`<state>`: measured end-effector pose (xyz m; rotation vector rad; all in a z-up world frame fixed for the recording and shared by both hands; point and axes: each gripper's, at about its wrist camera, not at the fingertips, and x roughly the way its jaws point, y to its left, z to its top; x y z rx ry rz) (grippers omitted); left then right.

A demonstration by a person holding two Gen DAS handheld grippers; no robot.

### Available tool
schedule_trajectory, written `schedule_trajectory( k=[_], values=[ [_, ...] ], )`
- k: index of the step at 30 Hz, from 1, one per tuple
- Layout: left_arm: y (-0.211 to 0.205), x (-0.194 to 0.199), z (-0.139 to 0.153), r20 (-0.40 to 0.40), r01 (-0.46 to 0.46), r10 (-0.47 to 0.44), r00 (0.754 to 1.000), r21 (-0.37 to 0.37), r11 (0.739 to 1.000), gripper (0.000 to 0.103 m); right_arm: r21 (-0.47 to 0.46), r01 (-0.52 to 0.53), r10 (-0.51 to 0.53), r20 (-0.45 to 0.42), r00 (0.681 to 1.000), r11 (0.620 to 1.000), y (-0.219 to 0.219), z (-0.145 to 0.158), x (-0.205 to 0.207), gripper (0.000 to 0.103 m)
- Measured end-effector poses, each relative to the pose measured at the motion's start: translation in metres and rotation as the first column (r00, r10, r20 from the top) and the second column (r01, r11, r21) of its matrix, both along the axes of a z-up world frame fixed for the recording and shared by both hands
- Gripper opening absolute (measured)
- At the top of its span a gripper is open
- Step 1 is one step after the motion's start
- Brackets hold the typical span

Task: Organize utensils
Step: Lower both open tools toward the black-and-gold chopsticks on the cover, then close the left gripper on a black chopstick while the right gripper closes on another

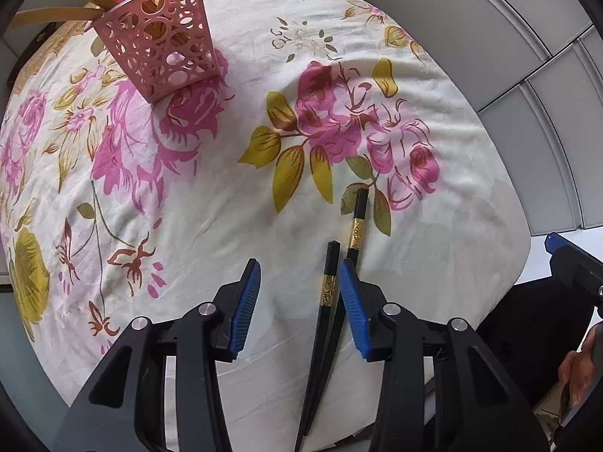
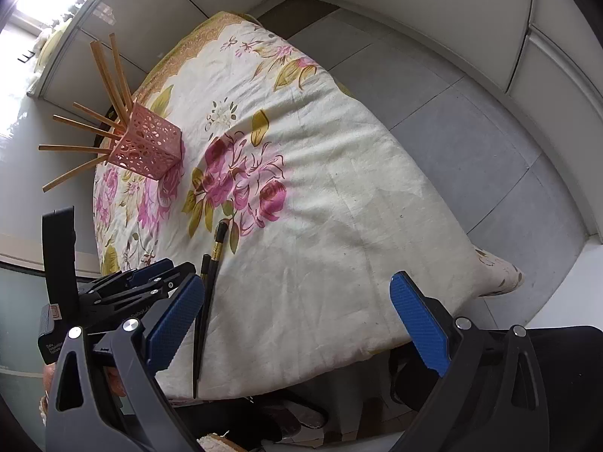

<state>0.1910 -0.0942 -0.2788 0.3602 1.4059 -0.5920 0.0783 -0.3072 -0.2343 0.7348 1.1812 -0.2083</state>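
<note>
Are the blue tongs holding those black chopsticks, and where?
Nothing is gripped yet. The left tongs are around one black gold-banded chopstick near its thick end, pads not pressing. The right tongs are open and empty.

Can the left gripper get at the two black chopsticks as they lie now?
Probably yes: the left gripper is open just above the black chopsticks on the cloth, nothing between.

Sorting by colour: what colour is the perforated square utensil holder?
Pink; the perforated square utensil holder shows best in the left wrist view.
</note>
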Motion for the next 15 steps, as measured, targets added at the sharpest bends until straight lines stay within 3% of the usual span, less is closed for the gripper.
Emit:
schedule_trajectory(
  k=[8, 10, 13, 15],
  values=[
    [-0.022, -0.006, -0.023, -0.027, 0.048, -0.048, 0.999, 0.035, 0.998, 0.027, -0.006, 0.006, -0.006, -0.019, 1.000, 1.000, -0.003, -0.005, 0.005, 0.096],
    [-0.030, -0.009, -0.025, 0.002, 0.066, -0.067, 0.998, 0.056, 0.996, 0.025, -0.009, 0.001, -0.002, -0.036, 0.999, 1.000, -0.002, -0.008, 0.009, 0.096],
    [-0.036, -0.012, -0.026, 0.041, 0.102, -0.105, 0.994, 0.082, 0.991, 0.011, -0.002, -0.011, 0.011, -0.060, 0.998, 1.000, 0.001, -0.012, 0.020, 0.096],
    [-0.029, -0.008, -0.027, 0.028, 0.087, -0.088, 0.996, 0.045, 0.995, 0.006, 0.005, -0.026, 0.026, -0.073, 0.997, 1.000, 0.007, -0.015, 0.031, 0.096]
  ],
)
